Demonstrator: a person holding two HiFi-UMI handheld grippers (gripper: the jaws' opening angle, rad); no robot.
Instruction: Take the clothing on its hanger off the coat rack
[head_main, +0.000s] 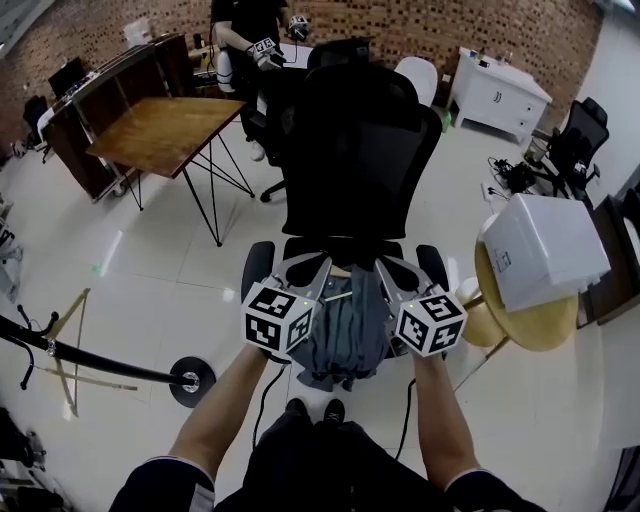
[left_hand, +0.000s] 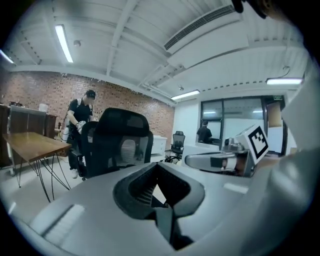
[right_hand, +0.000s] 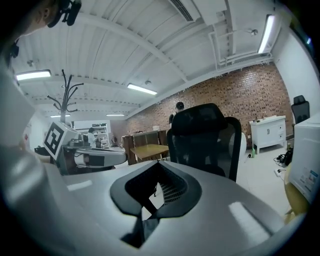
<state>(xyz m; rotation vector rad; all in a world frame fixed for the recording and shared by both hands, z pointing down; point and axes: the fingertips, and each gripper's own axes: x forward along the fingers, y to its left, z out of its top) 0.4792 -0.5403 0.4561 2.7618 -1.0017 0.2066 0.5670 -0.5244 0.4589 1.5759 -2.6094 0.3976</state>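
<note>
The grey-blue garment (head_main: 345, 340) hangs at the lower middle of the head view, between the left gripper (head_main: 322, 275) and the right gripper (head_main: 388, 275). Both are held side by side and close to level. A pale bar (head_main: 340, 297) across the garment's top looks like the hanger, though little of it shows. Each gripper's own view shows its jaws shut, with a dark fold of cloth pinched below the tips, so each grips one shoulder. Taking both ends probably keeps the hanger level, so the cloth hangs free and does not slide off.

The coat rack (head_main: 100, 360) is at the lower left, its pole running to a round base, well apart from the garment. The lift off the rack therefore appears done. The garment now hangs just in front of the seat of a black office chair (head_main: 355, 150), which fills the middle of the frame.
</note>
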